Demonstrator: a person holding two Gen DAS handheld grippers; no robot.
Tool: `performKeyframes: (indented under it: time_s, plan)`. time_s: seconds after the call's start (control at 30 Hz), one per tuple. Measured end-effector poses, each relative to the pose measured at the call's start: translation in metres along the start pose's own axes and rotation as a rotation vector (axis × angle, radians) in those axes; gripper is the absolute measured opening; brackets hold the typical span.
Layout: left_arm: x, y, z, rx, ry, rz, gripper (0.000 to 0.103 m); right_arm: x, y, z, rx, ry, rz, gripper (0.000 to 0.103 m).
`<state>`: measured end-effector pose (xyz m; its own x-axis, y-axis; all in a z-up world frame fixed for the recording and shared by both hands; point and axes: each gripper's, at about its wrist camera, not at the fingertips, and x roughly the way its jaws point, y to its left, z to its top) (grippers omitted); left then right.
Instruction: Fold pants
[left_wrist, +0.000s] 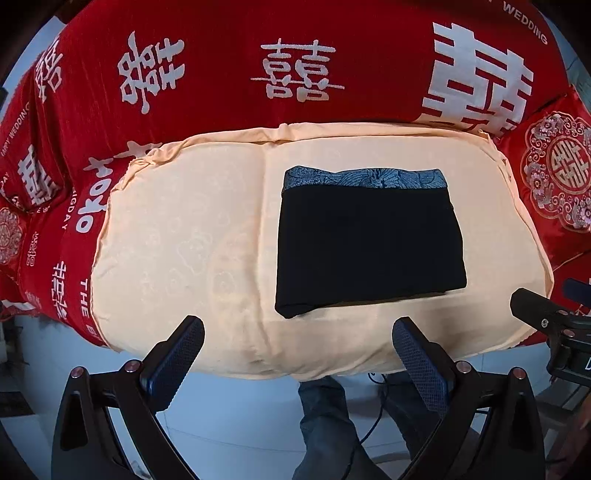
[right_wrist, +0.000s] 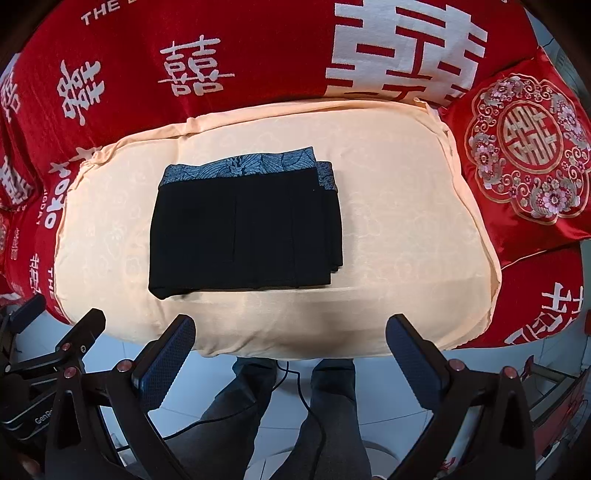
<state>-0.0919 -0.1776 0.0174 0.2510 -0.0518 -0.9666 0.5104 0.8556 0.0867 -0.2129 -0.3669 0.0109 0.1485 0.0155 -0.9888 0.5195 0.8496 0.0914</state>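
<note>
1. Beyond both grippers, a red bedspread (left_wrist: 229, 110) lies under a peach cushion (left_wrist: 184, 240).
2. Ahead of the fingertips, folded black pants (right_wrist: 243, 232) rest on the cushion.
3. The left gripper (left_wrist: 297, 334) and right gripper (right_wrist: 290, 330) gape wide, holding nothing.

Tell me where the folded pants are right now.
The folded black pants lie flat on the peach cushion, patterned waistband toward the red sofa back, ahead of both open grippers; the embroidered red pillow sits at right.
</note>
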Motion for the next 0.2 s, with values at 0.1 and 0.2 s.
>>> performKeyframes:
  time_s: [0.1, 0.2]
  plan:
    - [0.0000, 0.0003, -0.0003, -0.003, -0.001, -0.011, 0.102, 0.0000, -0.0006, 0.0002, 0.000, 0.001, 0.000, 0.103]
    - [0.0002, 0.0010, 0.0001, -0.005, -0.001, -0.016, 0.102, -0.0002, -0.0003, -0.0002, -0.001, 0.000, 0.000, 0.103]
